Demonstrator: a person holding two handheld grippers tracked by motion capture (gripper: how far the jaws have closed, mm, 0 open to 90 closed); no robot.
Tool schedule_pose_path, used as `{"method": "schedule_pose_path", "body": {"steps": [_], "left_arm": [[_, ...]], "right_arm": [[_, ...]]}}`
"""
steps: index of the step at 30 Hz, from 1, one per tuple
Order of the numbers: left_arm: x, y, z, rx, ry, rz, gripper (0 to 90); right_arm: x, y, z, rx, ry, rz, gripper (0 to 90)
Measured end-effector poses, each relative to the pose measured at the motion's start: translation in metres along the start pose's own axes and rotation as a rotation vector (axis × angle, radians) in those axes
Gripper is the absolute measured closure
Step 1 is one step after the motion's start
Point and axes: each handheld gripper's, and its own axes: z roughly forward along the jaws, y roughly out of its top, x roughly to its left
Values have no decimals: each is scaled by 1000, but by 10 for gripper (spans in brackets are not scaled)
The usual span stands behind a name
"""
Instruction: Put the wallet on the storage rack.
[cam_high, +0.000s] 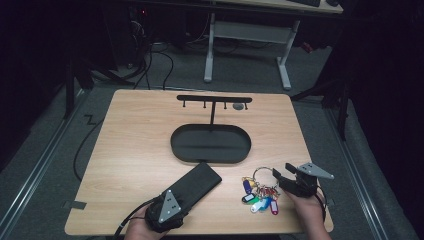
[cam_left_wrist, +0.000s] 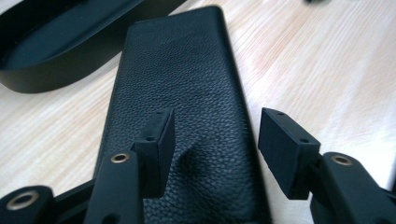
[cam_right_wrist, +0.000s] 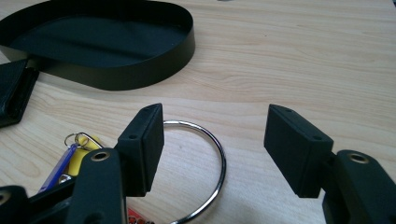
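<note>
A long black grained-leather wallet (cam_high: 197, 182) lies slantwise on the wooden table, its far end near the black oval tray (cam_high: 175, 145). My left gripper (cam_left_wrist: 215, 135) is open at the wallet's (cam_left_wrist: 182, 70) near end, one pad above the leather and the other just off its right edge. A bunch of keys with coloured tags (cam_high: 260, 196) on a large steel ring (cam_high: 263, 172) lies at the front right. My right gripper (cam_right_wrist: 215, 140) hangs open just above that ring (cam_right_wrist: 220, 156), whose arc passes behind the left pad. Neither gripper holds anything.
The tray's wall (cam_right_wrist: 116, 74) rises just beyond the ring. A black T-shaped stand with hooks (cam_high: 214, 99) rises from its far side. Bare wood stretches left and right of the tray. The front edge of the table (cam_high: 225, 231) runs close under both hands.
</note>
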Motion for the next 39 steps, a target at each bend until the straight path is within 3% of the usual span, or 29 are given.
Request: {"method": "schedule_pose_path", "body": {"steps": [6,9,12,16,30,33,39], "left_arm": [[-2,4,12,24,-13,29,454],[-4,6,17,30,7,64,442],[-5,6,19,32,12,68,423],[-13,3,23,26,78,142,444],[-12,-3,22,-12,79,138,497],[-15,-5,20,-25,90,156,532],[-13,-5,18,-38,79,155,616]], "right_arm": [[-4,-7,-8,7,-15,13,384],[-7,-11,-12,11,-25,31,385],[-8,-12,-14,16,-30,25,386],[-10,-13,-15,15,-38,36,387],[-3,-8,-8,22,-21,13,392],[-3,-7,-8,19,-20,15,393],[-3,-6,-9,4,-5,38,393]]}}
